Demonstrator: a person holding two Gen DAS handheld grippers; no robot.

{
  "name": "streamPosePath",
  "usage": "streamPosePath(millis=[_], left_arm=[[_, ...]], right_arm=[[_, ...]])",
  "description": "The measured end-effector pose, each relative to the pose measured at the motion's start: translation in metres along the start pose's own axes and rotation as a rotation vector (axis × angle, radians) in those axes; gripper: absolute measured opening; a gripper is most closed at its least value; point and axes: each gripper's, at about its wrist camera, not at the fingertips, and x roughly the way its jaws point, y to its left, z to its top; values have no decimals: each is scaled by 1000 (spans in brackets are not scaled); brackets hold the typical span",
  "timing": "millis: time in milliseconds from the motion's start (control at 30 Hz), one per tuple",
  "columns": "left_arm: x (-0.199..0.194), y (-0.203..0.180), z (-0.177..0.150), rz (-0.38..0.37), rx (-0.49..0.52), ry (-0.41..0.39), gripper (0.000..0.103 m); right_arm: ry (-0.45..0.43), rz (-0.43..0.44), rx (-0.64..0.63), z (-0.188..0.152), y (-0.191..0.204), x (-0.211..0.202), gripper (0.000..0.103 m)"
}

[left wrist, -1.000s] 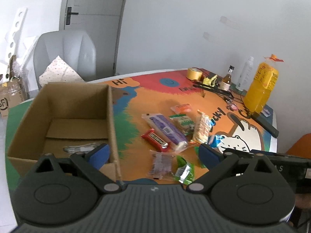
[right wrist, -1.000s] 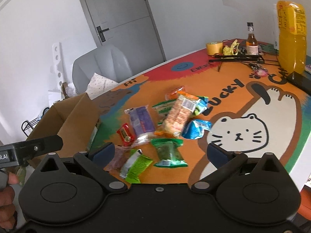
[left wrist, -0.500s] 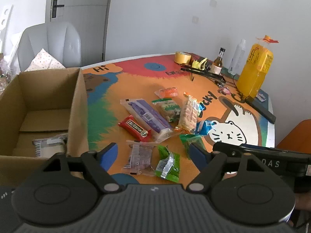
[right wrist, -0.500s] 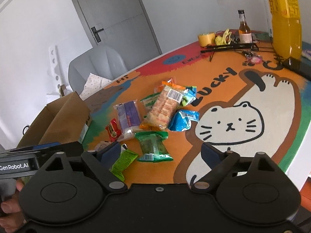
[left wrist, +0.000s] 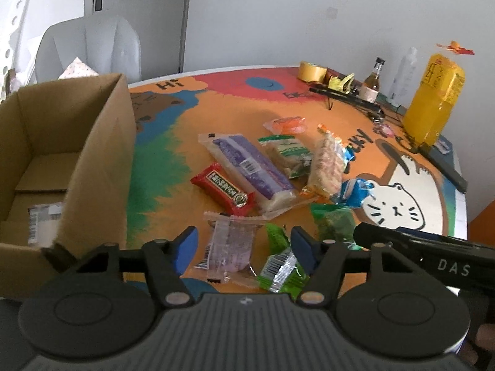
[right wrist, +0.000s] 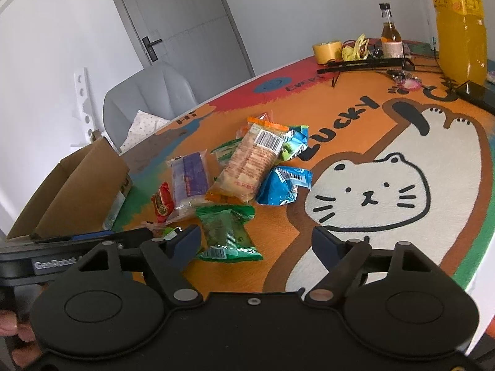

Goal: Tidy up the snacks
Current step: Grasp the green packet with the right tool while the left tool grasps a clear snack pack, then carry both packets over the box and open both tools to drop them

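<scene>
Several snack packets lie in a loose pile on the painted table. In the left wrist view my open, empty left gripper (left wrist: 244, 249) hovers over a clear purple packet (left wrist: 230, 247) and a light green packet (left wrist: 280, 267). Beyond lie a red bar (left wrist: 224, 189), a long purple packet (left wrist: 247, 168) and a cracker pack (left wrist: 326, 164). A cardboard box (left wrist: 96, 160) stands at the left with one packet (left wrist: 43, 219) inside. My right gripper (right wrist: 256, 242) is open and empty, just behind a dark green packet (right wrist: 225, 230); a blue packet (right wrist: 281, 185) lies beyond.
At the table's far side stand a yellow juice bottle (left wrist: 433, 105), a small glass bottle (left wrist: 372, 85), a tape roll (left wrist: 311, 71) and a black rack (left wrist: 346, 97). A grey chair (left wrist: 89, 49) stands behind the box. The table edge (right wrist: 482, 266) runs at the right.
Both grippers have moved forward and down toward the snack pile. The left gripper has swung right, away from the box, and its fingers now straddle the nearest packets.
</scene>
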Motion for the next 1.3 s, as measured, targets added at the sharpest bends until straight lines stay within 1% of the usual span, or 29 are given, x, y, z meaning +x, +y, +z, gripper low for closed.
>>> streamPosePath(millis=[133, 200, 267, 333, 433, 533, 700, 733, 767, 833, 900, 933, 967, 1100, 1133, 1167, 1300], left_arm=[[8, 0, -2, 21, -9, -11, 63], [10, 1, -2, 17, -16, -16, 63], [11, 1, -2, 17, -20, -19, 63], [12, 2, -2, 27, -14, -22, 63], [14, 6, -3, 26, -36, -19, 63], [19, 8, -5, 26, -46, -2, 63], [16, 6, -10, 23, -45, -4, 63], [15, 5, -11, 20, -47, -4, 61], [14, 5, -12, 18, -49, -5, 57], [12, 4, -13, 1, -53, -1, 52], [10, 1, -14, -11, -53, -1, 48], [9, 0, -14, -11, -53, -2, 44], [8, 0, -15, -13, -53, 1, 42], [4, 0, -15, -24, -60, 1, 37], [2, 0, -15, -28, -64, 1, 35], [1, 0, -14, -30, -66, 0, 28], [-9, -3, -12, -38, -57, -21, 28]], right_arm=[[8, 25, 14, 1, -1, 8, 77], [15, 45, 14, 2, 1, 13, 72], [24, 51, 12, 3, 3, 18, 70], [28, 59, 11, 3, 5, 22, 70], [22, 57, -1, 3, 8, 26, 69], [23, 54, -26, 4, 10, 30, 63], [28, 12, -87, 1, 15, 28, 50], [31, 12, -88, 1, 15, 27, 50], [35, 14, -87, 1, 15, 26, 48], [41, 23, -93, 0, 17, 25, 43], [40, 16, -115, -2, 19, 24, 34], [41, 15, -120, -2, 20, 24, 33], [44, 22, -114, -2, 19, 23, 31], [40, 19, -108, -3, 18, 16, 29], [36, 21, -104, -4, 17, 13, 29], [33, 23, -101, -3, 17, 11, 29], [13, 28, -98, -2, 19, 3, 29]])
